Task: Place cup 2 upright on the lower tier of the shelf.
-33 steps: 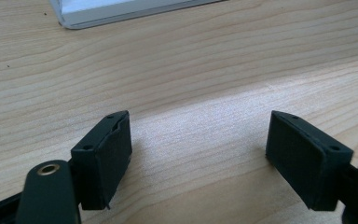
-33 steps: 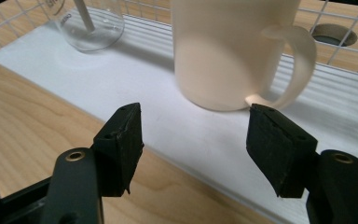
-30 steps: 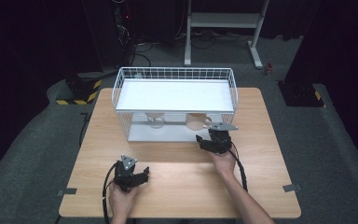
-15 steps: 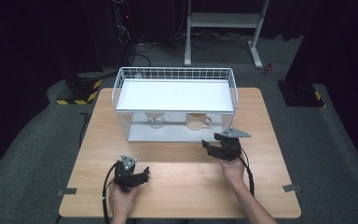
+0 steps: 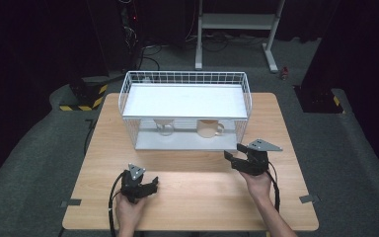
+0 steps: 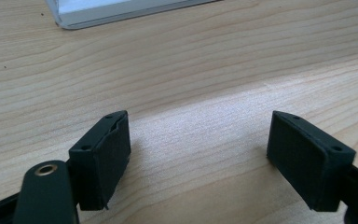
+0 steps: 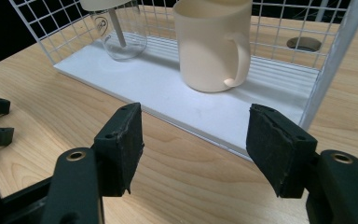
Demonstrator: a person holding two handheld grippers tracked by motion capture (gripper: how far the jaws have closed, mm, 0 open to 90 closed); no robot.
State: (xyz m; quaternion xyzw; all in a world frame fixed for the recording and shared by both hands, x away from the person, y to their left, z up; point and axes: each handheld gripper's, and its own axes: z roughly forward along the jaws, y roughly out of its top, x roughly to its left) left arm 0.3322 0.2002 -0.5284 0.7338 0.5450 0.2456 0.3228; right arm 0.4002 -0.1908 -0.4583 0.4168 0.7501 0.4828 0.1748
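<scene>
Pale wood forms the table (image 5: 192, 197), the largest surface in the scene. On its far half stands a white wire rack (image 5: 187, 79) with a solid upper shelf and a white base tray (image 7: 177, 93) below. On the base tray, under the shelf, sit a cream mug (image 7: 212, 44), handle facing the rack's right end in the high view, and, to its left and apart from it, a clear glass vessel (image 7: 123, 39).

The right gripper (image 5: 238, 159) hangs just in front of the rack's right front corner, jaws parted and empty, aimed at the mug. The left gripper (image 5: 150, 186) rests low over the near left part of the table, jaws likewise released, with bare wood between them.

Judged step: approach, with nothing grasped yet. The mug appears to be the work piece. The next move calls for advancing the right gripper under the shelf, clearing the wire corner post, and setting the jaws around the mug body or handle before closing.
</scene>
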